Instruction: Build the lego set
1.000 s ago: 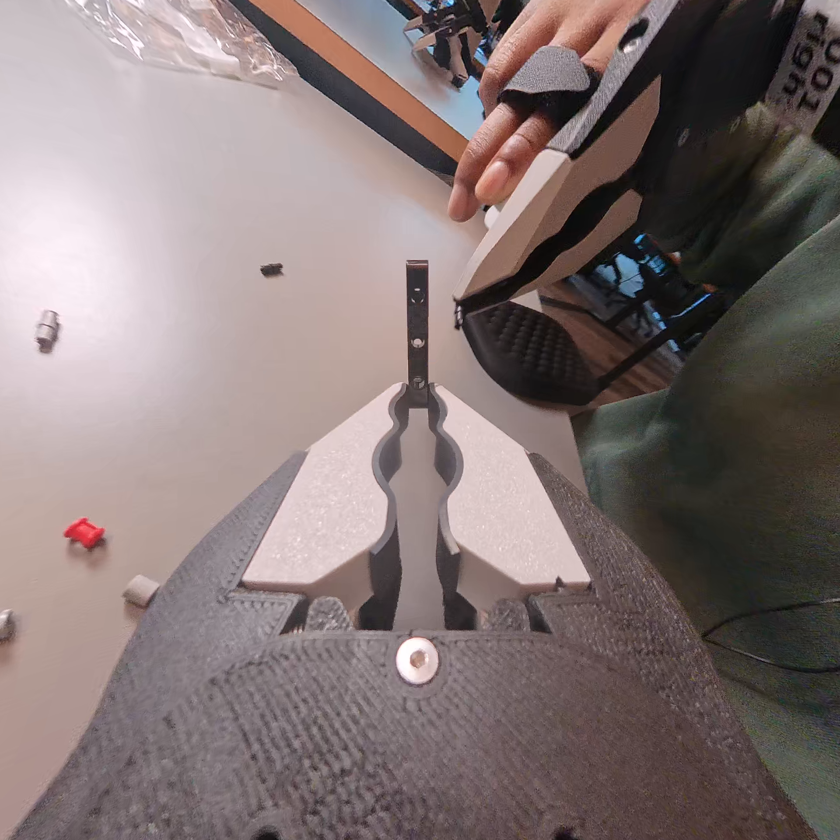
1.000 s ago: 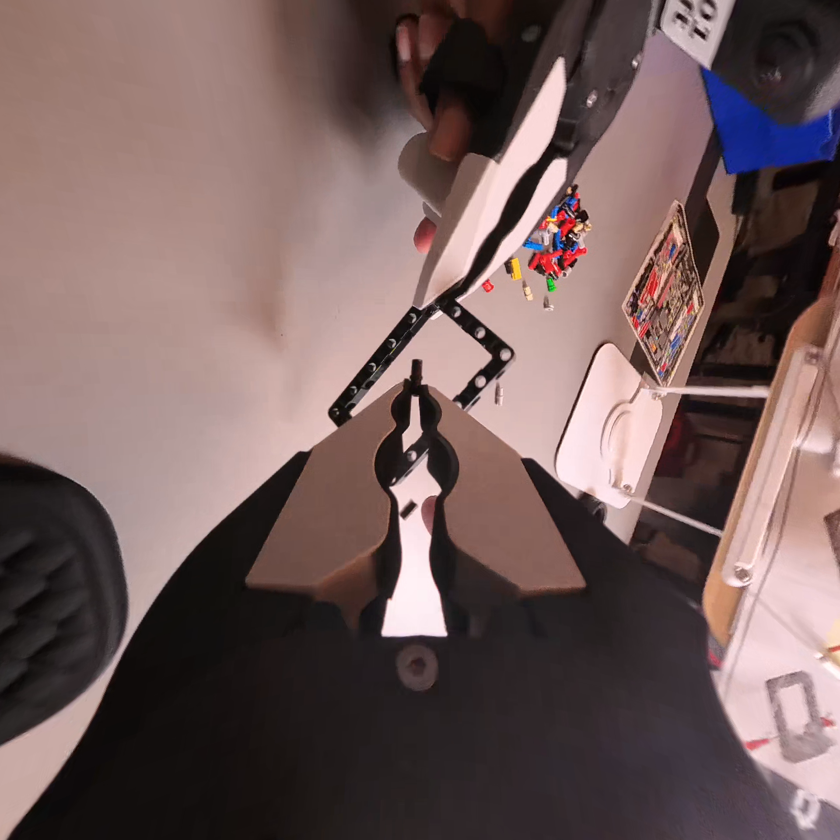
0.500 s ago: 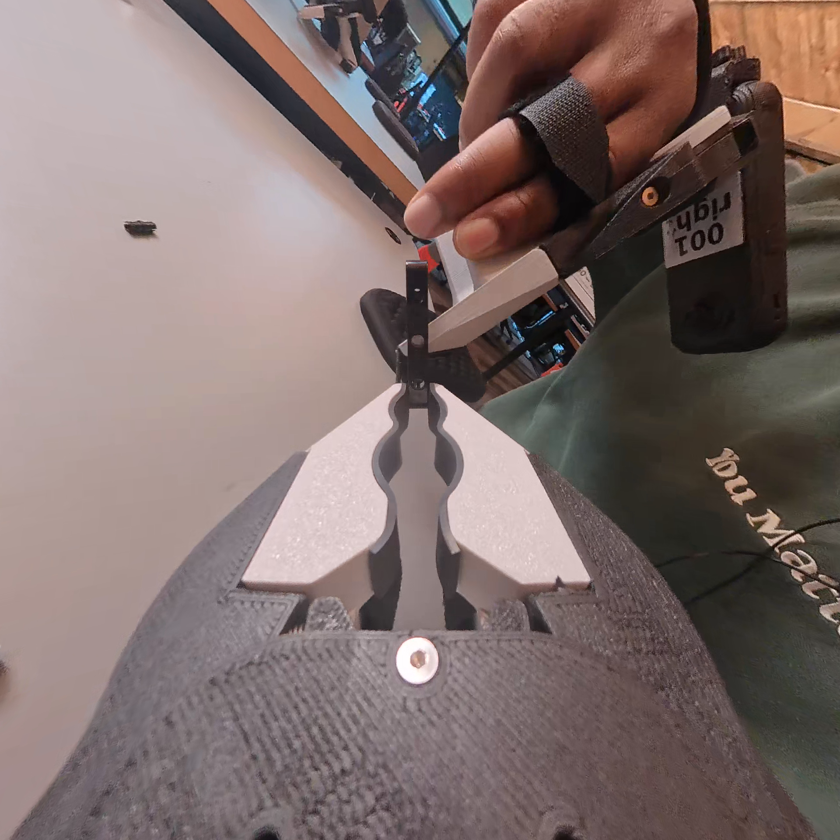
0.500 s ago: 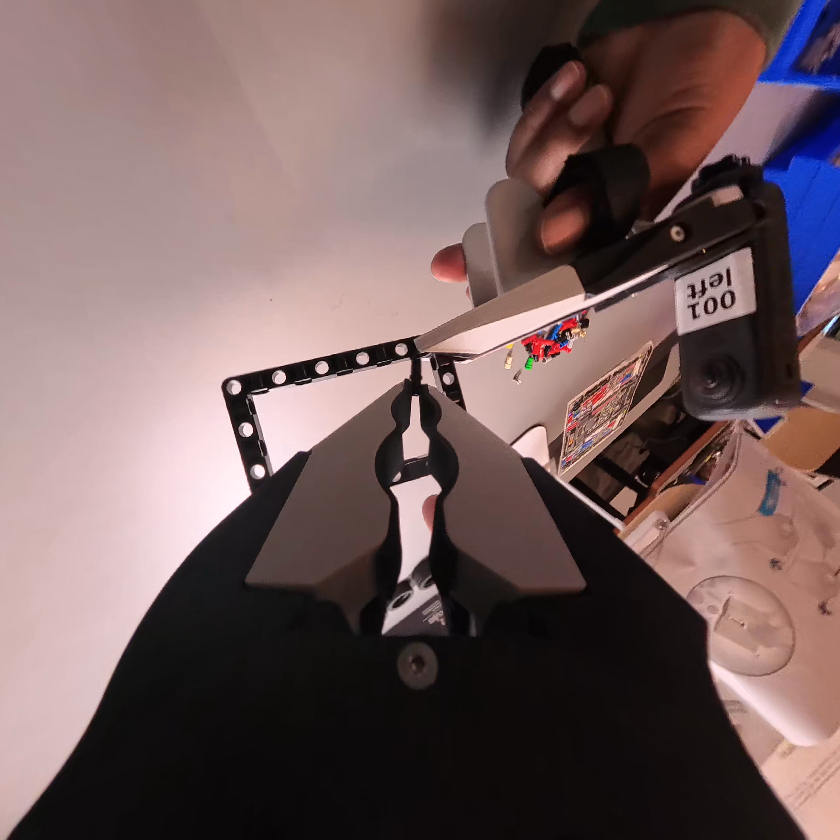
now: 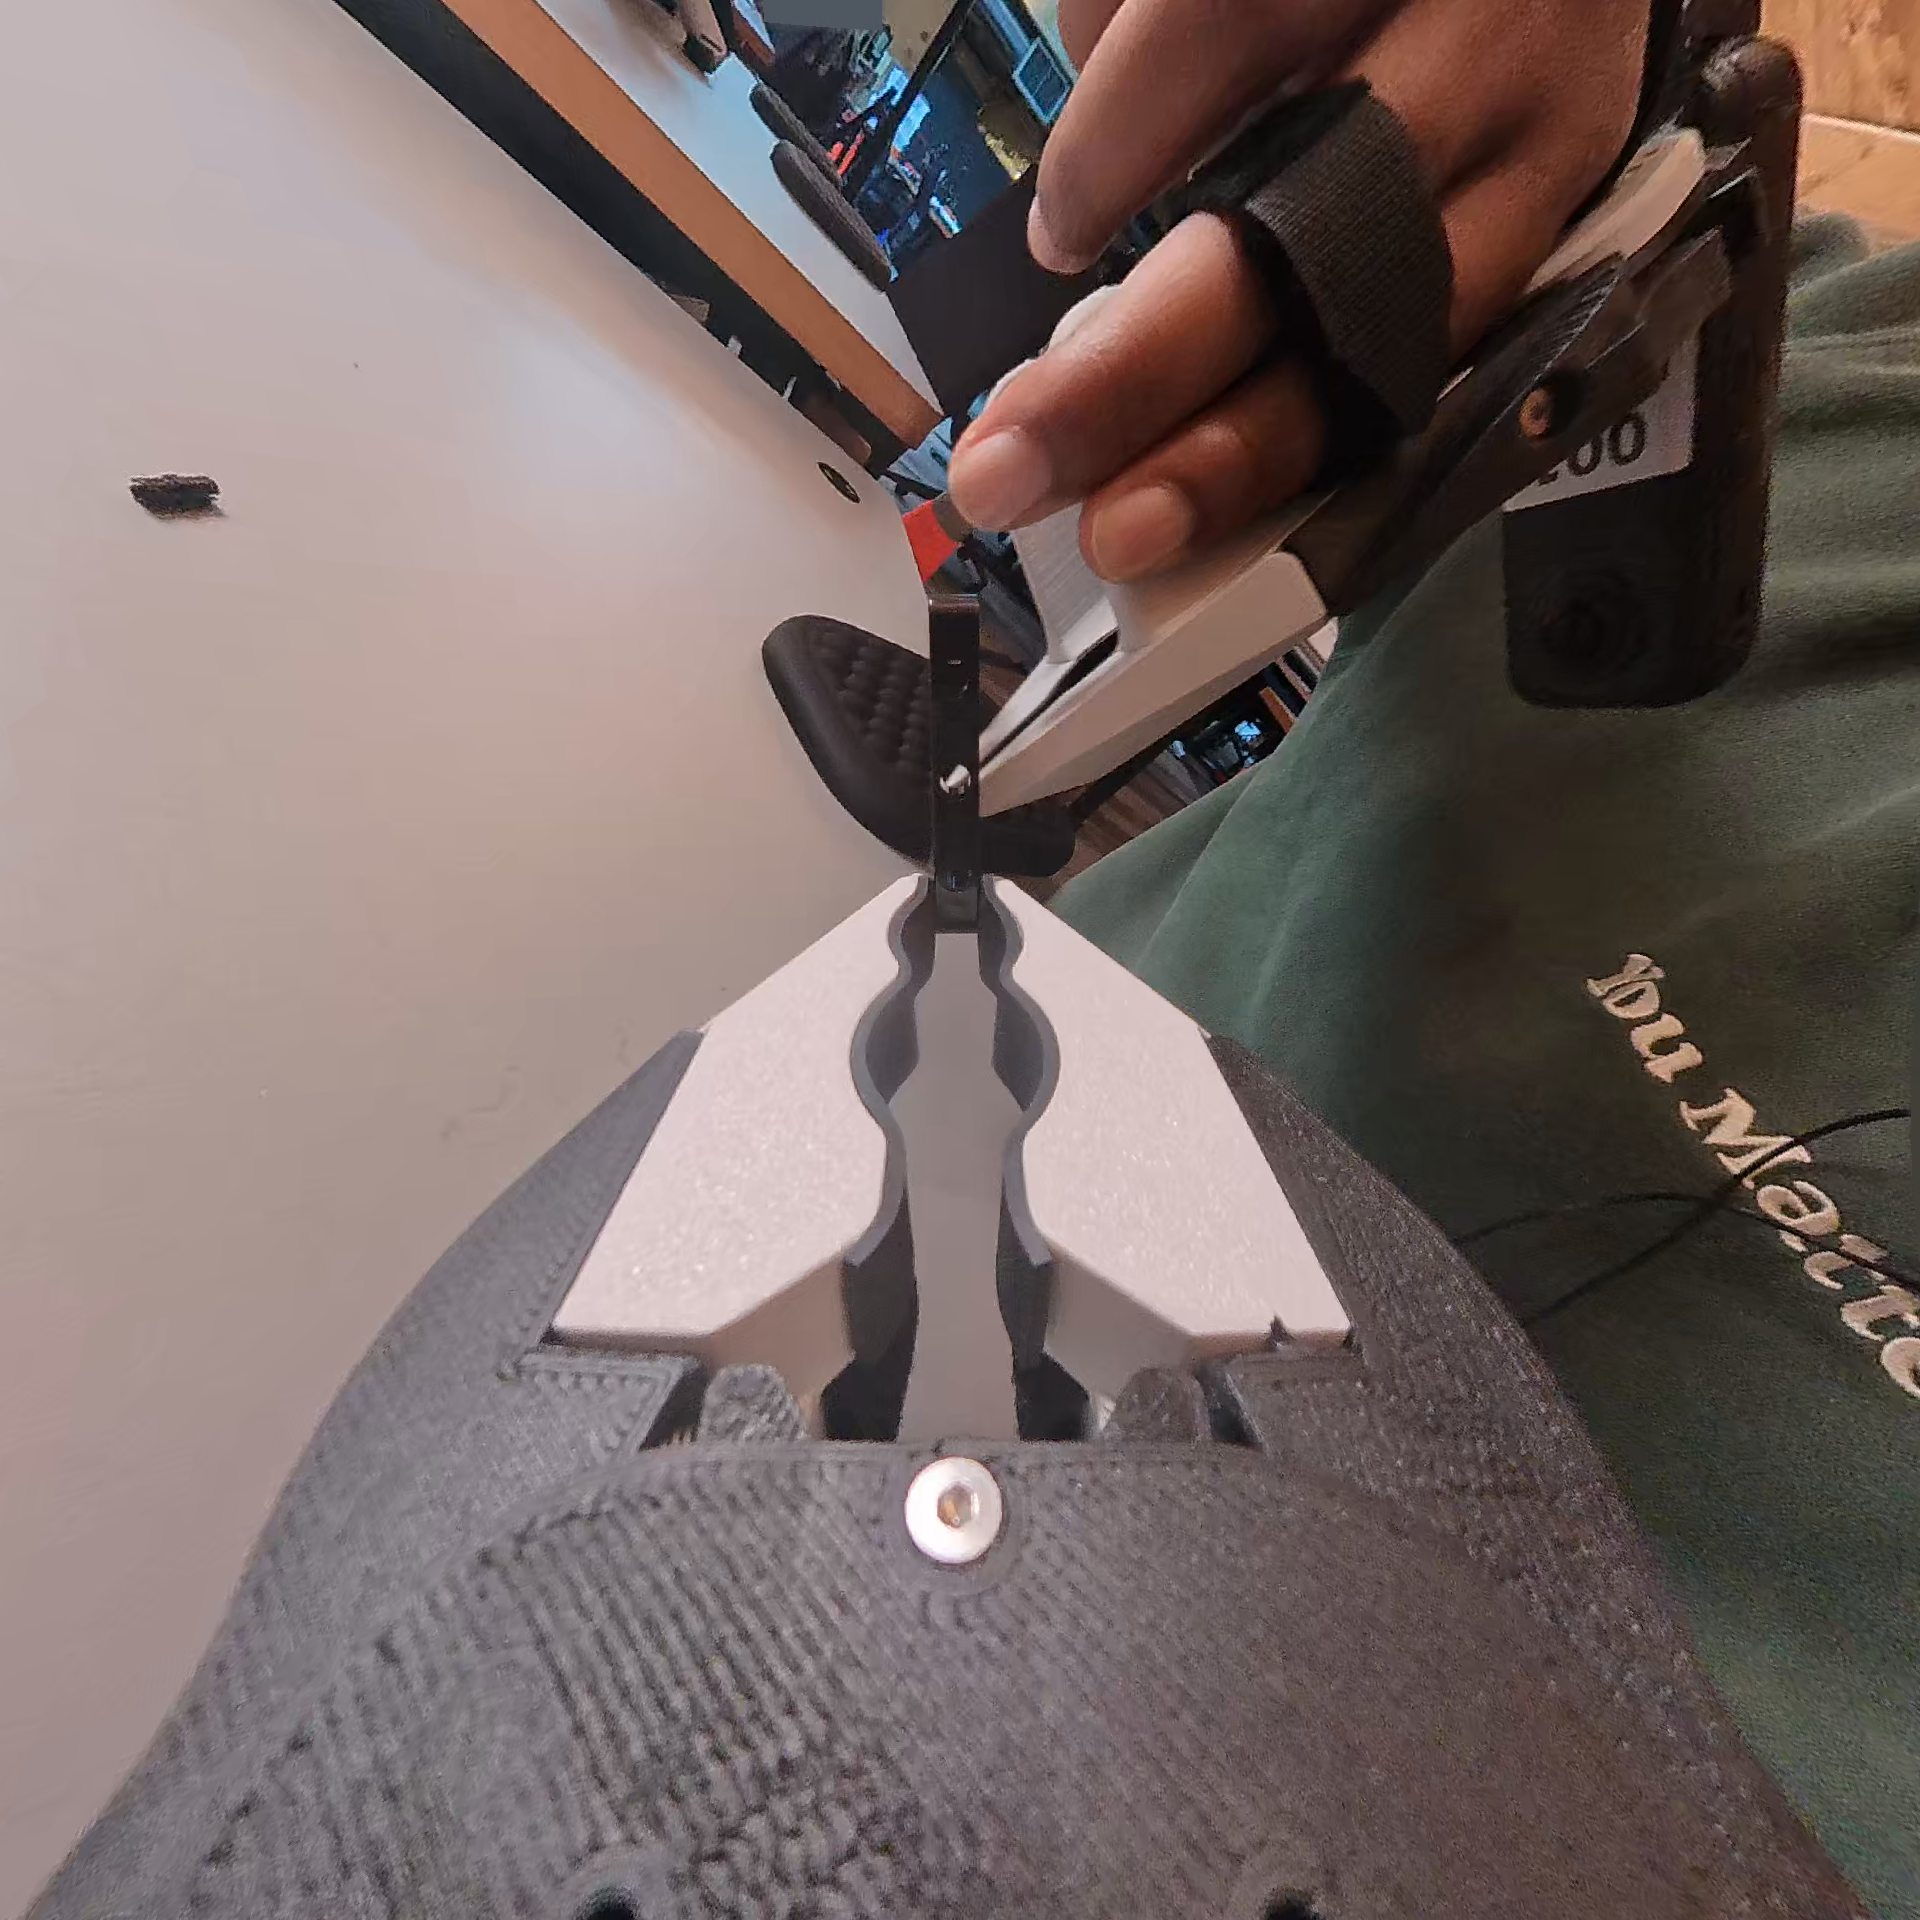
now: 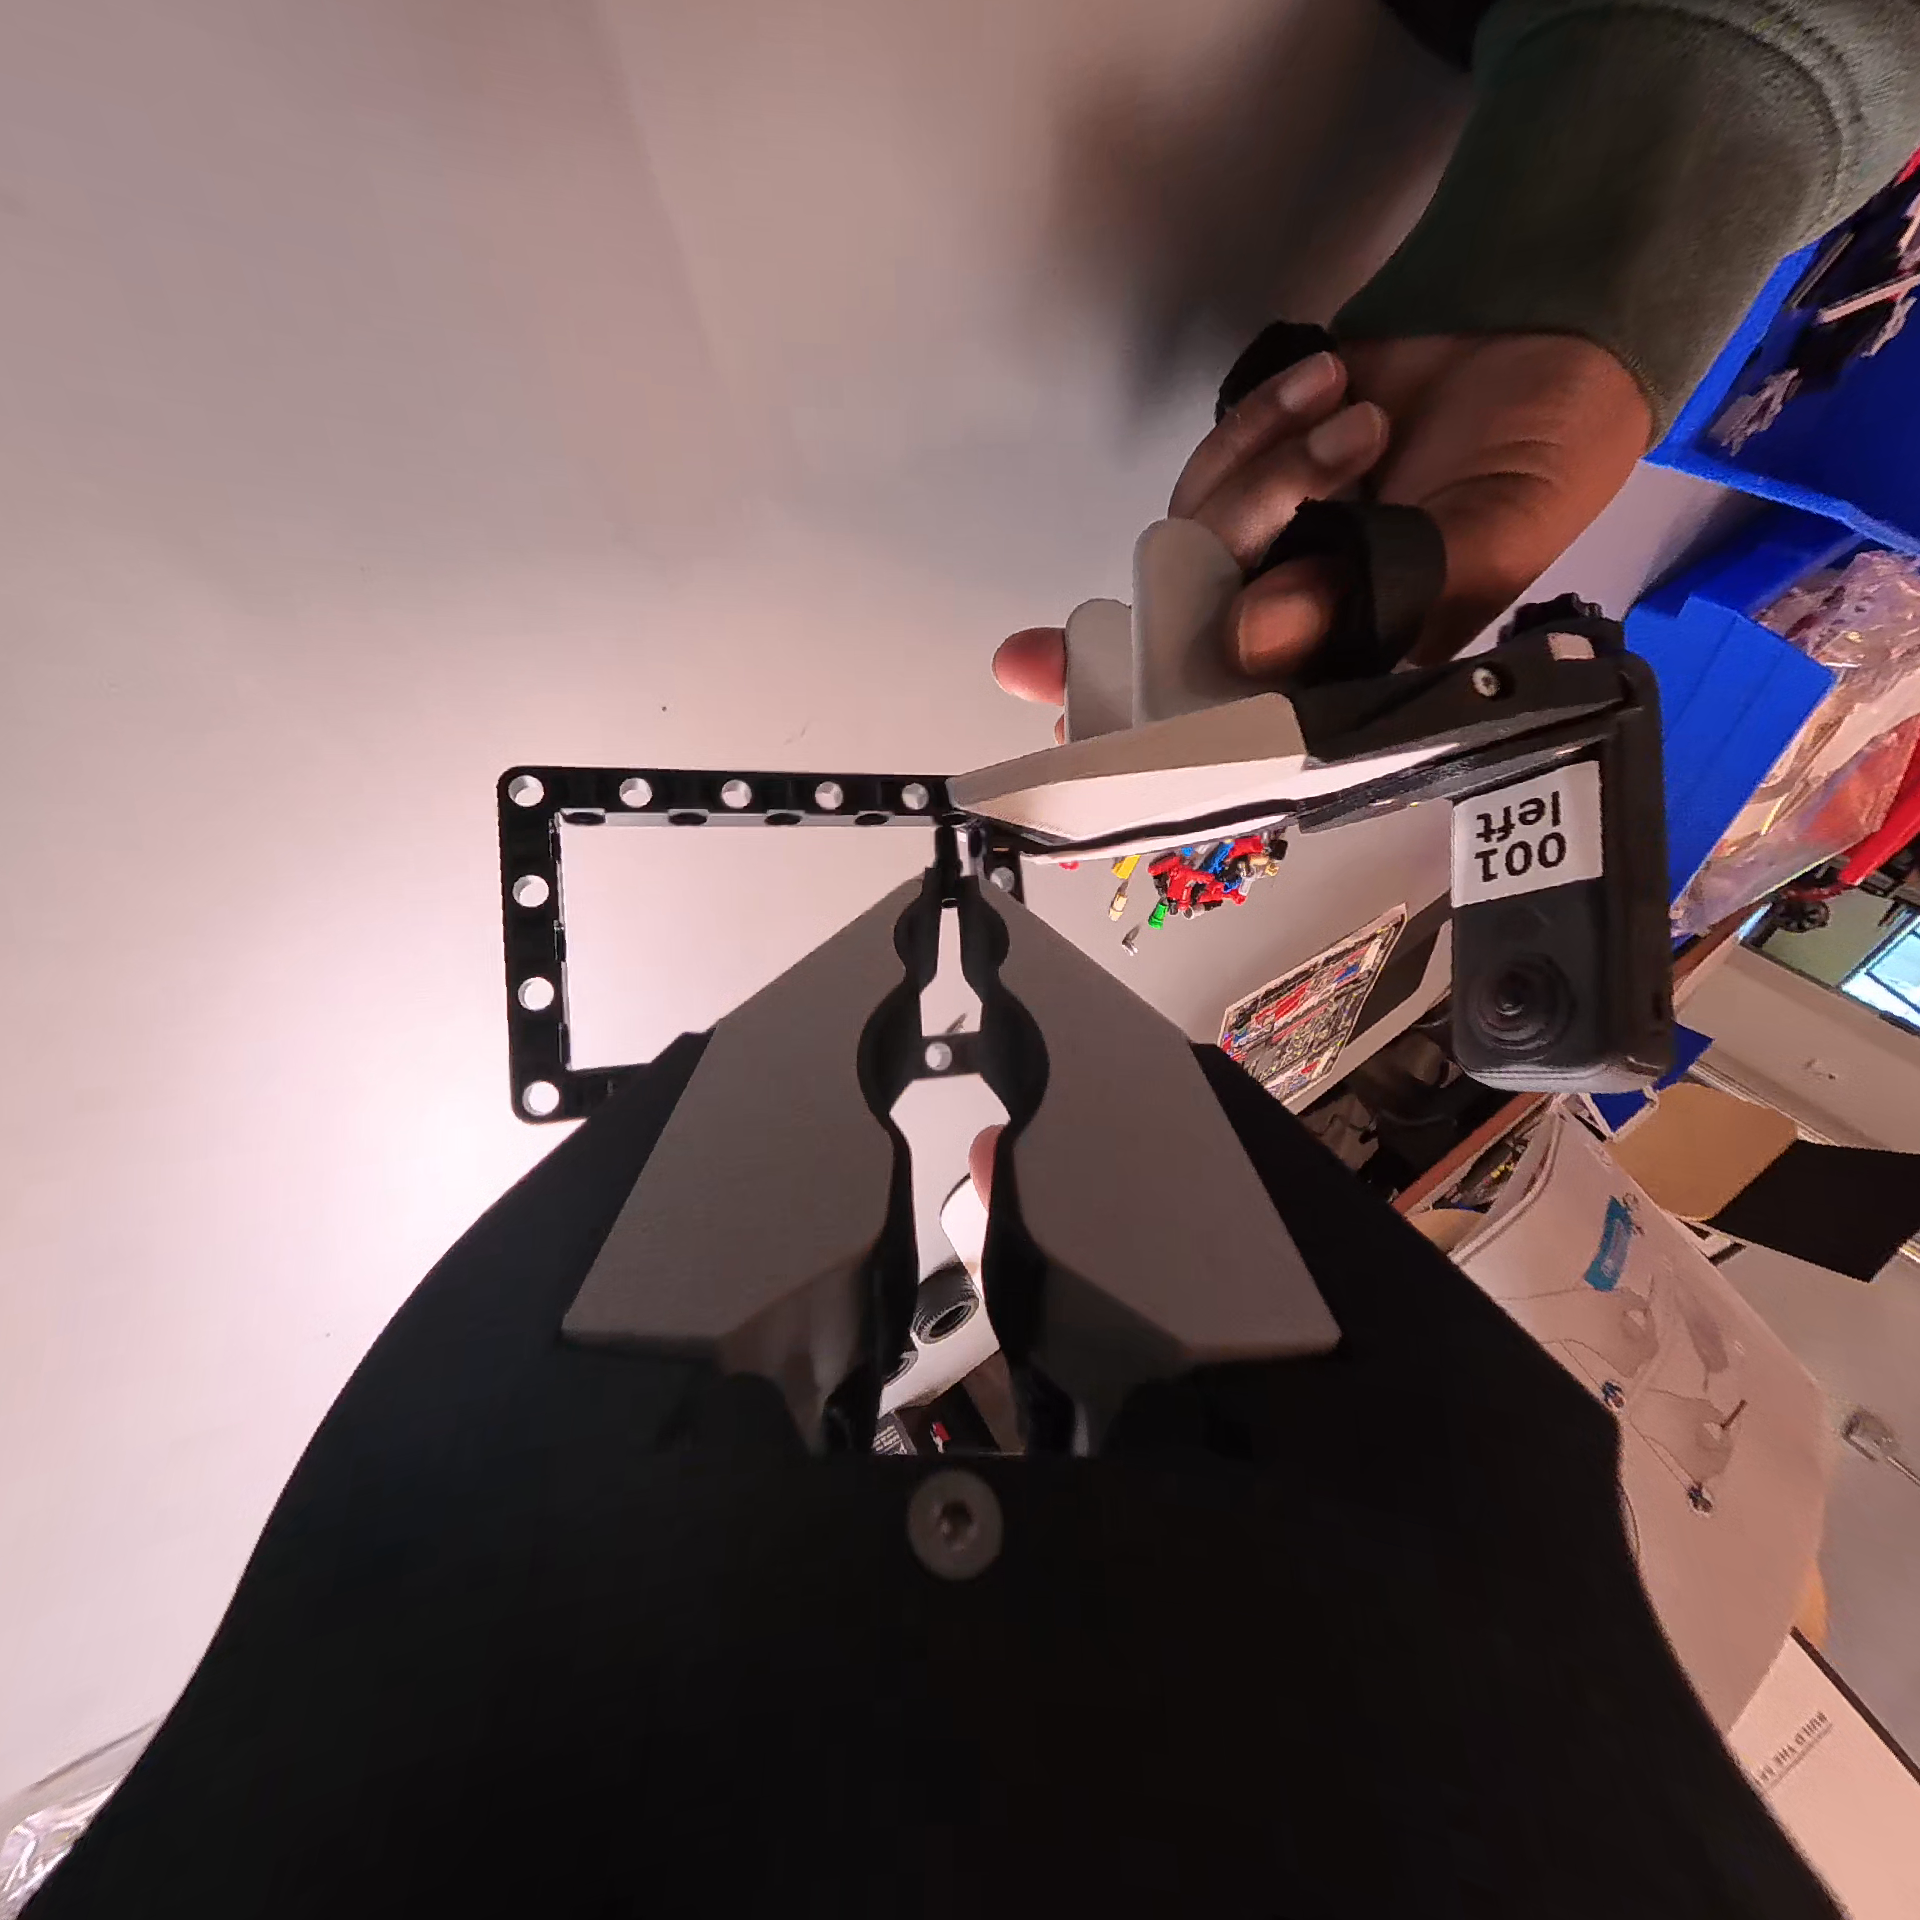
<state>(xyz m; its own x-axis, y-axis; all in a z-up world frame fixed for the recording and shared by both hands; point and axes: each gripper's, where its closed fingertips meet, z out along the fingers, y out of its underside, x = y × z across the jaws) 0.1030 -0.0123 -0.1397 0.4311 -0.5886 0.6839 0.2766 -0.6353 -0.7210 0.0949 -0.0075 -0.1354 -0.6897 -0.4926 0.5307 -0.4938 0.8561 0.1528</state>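
- The left gripper (image 5: 956, 902), pale grey fingers on a dark textured body in the lower half of the left wrist view, has its jaws clamped on the end of a black rectangular lego frame (image 5: 954, 748) with round holes, seen edge-on at frame centre.
- In the right wrist view that black frame (image 6: 727, 798) shows as an open rectangle left of centre, held above the pale tabletop (image 6: 312, 468).
- The right gripper (image 6: 954, 896) has its jaws closed on a small black lego pin (image 6: 948, 852), whose tip touches the frame's top bar, right beside the left gripper's tips.
- In the left wrist view the right gripper (image 5: 971, 781) comes in from the upper right, its tips against the frame's side.
- A pile of small coloured lego pieces (image 6: 1205, 873) lies right of centre on the table.
- A printed colourful sheet (image 6: 1309, 997) lies just below that pile.
- One small dark piece (image 5: 175, 492) sits alone at left in the left wrist view.
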